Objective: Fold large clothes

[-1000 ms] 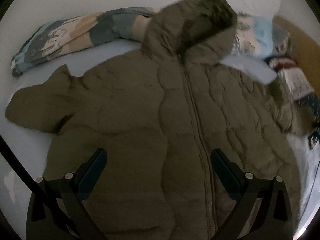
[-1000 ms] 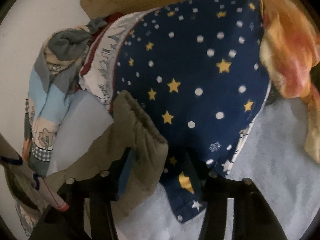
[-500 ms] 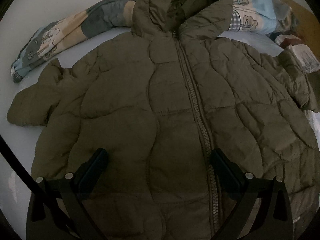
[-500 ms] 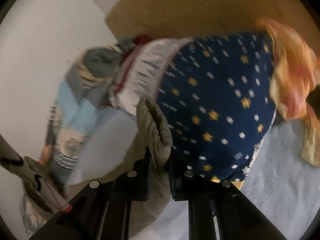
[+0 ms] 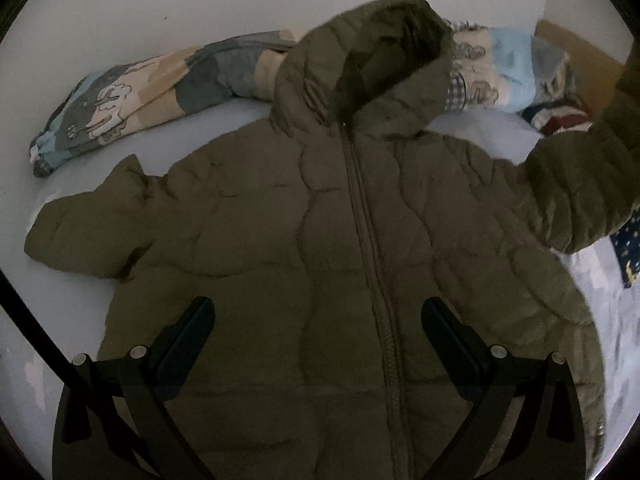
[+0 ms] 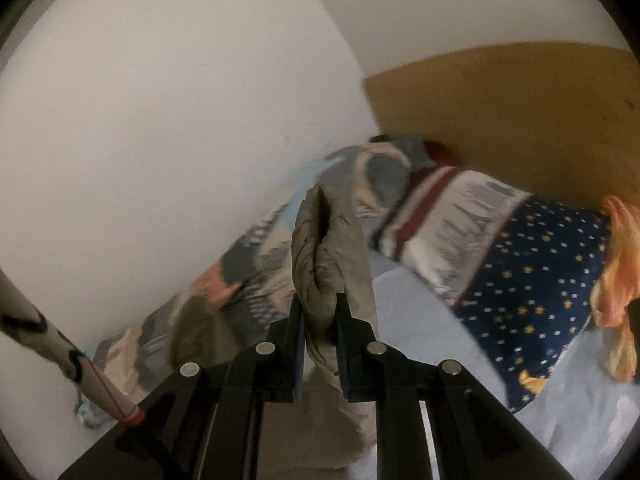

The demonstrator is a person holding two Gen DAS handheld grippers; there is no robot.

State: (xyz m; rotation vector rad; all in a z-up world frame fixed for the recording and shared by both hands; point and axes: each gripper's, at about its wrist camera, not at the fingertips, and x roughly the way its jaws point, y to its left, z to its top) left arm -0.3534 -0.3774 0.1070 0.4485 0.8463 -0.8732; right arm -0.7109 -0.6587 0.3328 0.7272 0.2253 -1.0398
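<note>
On the pale blue bed sheet [image 5: 248, 120]: one olive hooded jacket [image 5: 280, 240], zipped, front up; right gripper [image 6: 320, 312] clamped on one cuff [image 6: 324, 248], lifted; left gripper [image 5: 318, 320] spread wide above jacket, holding nothing.

You are in a bedroom at home: a bed [image 5: 500, 128] with a pale blue sheet stands against a plain white wall [image 6: 180, 120], beside a wooden headboard [image 6: 520, 120], with a cartoon-print quilt [image 5: 160, 88] and a star-patterned pillow [image 6: 532, 300] heaped along its edge.
</note>
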